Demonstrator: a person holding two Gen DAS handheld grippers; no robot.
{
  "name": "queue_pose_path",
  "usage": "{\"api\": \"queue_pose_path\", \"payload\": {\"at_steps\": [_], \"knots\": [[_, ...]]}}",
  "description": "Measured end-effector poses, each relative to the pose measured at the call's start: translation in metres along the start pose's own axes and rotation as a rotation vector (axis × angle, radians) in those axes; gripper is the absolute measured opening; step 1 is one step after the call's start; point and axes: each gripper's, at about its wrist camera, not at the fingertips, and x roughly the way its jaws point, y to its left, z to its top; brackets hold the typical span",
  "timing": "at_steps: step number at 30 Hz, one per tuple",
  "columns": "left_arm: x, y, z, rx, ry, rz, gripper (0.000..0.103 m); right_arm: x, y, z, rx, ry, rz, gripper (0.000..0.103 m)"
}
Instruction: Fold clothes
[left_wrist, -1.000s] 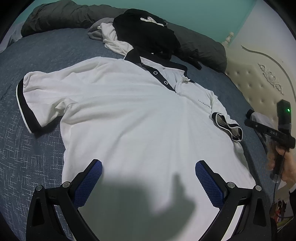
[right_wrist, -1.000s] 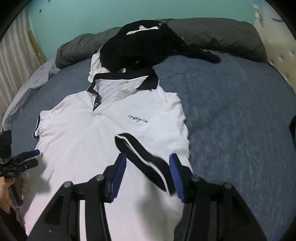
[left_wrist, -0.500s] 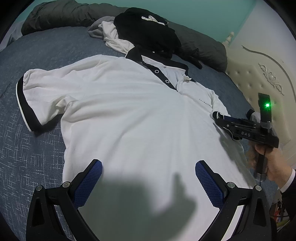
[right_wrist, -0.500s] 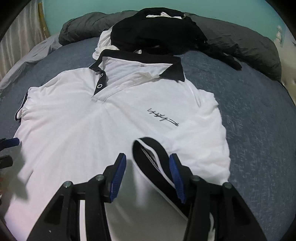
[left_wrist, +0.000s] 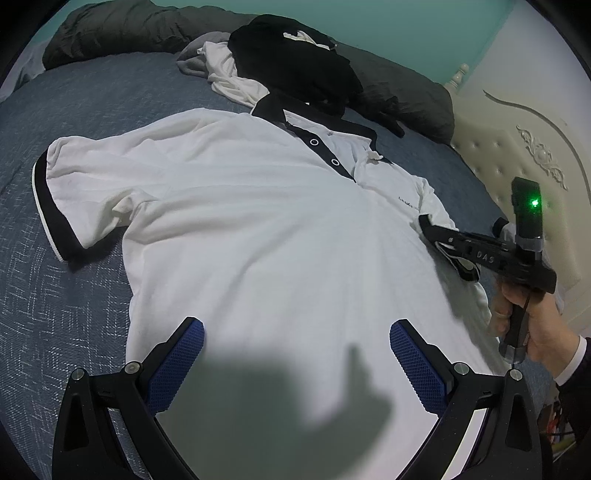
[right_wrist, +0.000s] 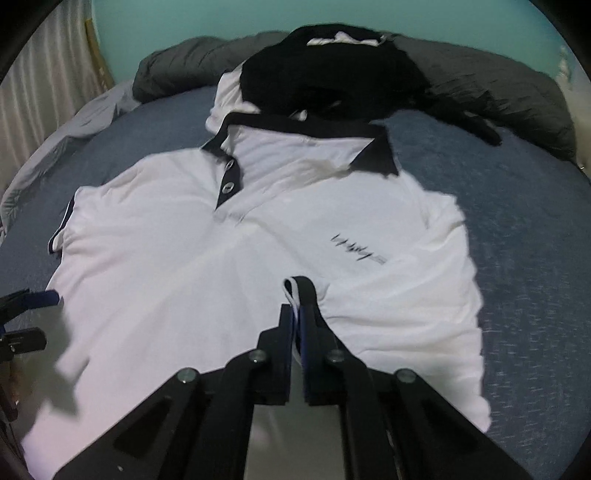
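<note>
right wrist: right tool (right_wrist: 297, 314) just closed, pinching sleeve cuff (right_wrist: 301, 290); black clothes pile (right_wrist: 332, 74) behind polo collar.

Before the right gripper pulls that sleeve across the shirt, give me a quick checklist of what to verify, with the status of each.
1. Right gripper has the sleeve cuff: ok, its jaws have just closed on the black cuff.
2. Only the cuff is pinched, not the shirt body underneath: cannot tell.
3. Left gripper is free: ok, open above the lower part of the white polo shirt, holding nothing.
4. Shirt lies flat on the bed: ok, front up, only mild wrinkles.
5. Other sleeve is spread out: ok, flat on the bed.
6. Pile of clothes is out of the fold path: ok, it lies beyond the collar.
</note>
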Motion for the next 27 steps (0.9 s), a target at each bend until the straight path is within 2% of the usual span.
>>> {"api": "queue_pose_path", "payload": {"at_steps": [4, 6, 9, 11, 12, 14, 16, 19, 21, 22, 23, 27], "knots": [[0.0, 0.0, 0.0, -0.001, 0.0, -0.001, 0.103, -0.002, -0.009, -0.002, 0.068, -0.001, 0.05, 0.005], [0.0, 0.0, 0.0, -0.001, 0.001, -0.001, 0.103, -0.015, -0.018, -0.003, 0.121, -0.035, 0.085, 0.007], [0.0, 0.001, 0.0, -0.001, 0.001, -0.001, 0.103, -0.046, -0.035, -0.007, 0.184, -0.126, 0.139, 0.02], [-0.001, 0.0, 0.0, -0.003, 0.001, -0.003, 0.103, -0.066, -0.049, -0.01, 0.236, -0.183, 0.141, 0.034], [-0.001, 0.0, 0.0, -0.003, 0.0, -0.003, 0.103, -0.075, -0.056, -0.012, 0.264, -0.207, 0.138, 0.034], [-0.002, 0.0, 0.0, -0.002, -0.002, -0.004, 0.103, -0.092, -0.075, -0.02, 0.336, -0.239, 0.074, 0.034], [-0.001, -0.001, -0.001, -0.001, -0.001, -0.004, 0.103, -0.099, -0.088, -0.028, 0.384, -0.23, 0.027, 0.034], [0.0, -0.003, -0.001, 0.003, 0.001, -0.004, 0.103, -0.097, -0.098, -0.044, 0.419, -0.168, -0.03, 0.034], [0.0, -0.004, -0.001, 0.005, 0.003, -0.004, 0.103, -0.092, -0.097, -0.051, 0.409, -0.138, -0.034, 0.03], [0.001, -0.004, -0.001, 0.006, 0.004, -0.003, 0.103, -0.089, -0.095, -0.055, 0.403, -0.122, -0.035, 0.021], [0.001, -0.004, -0.002, 0.007, 0.005, -0.002, 0.103, -0.085, -0.091, -0.056, 0.387, -0.098, -0.035, 0.019], [0.002, -0.004, -0.002, 0.005, 0.008, 0.0, 0.103, -0.059, -0.078, -0.061, 0.341, 0.01, -0.033, 0.017]]}}
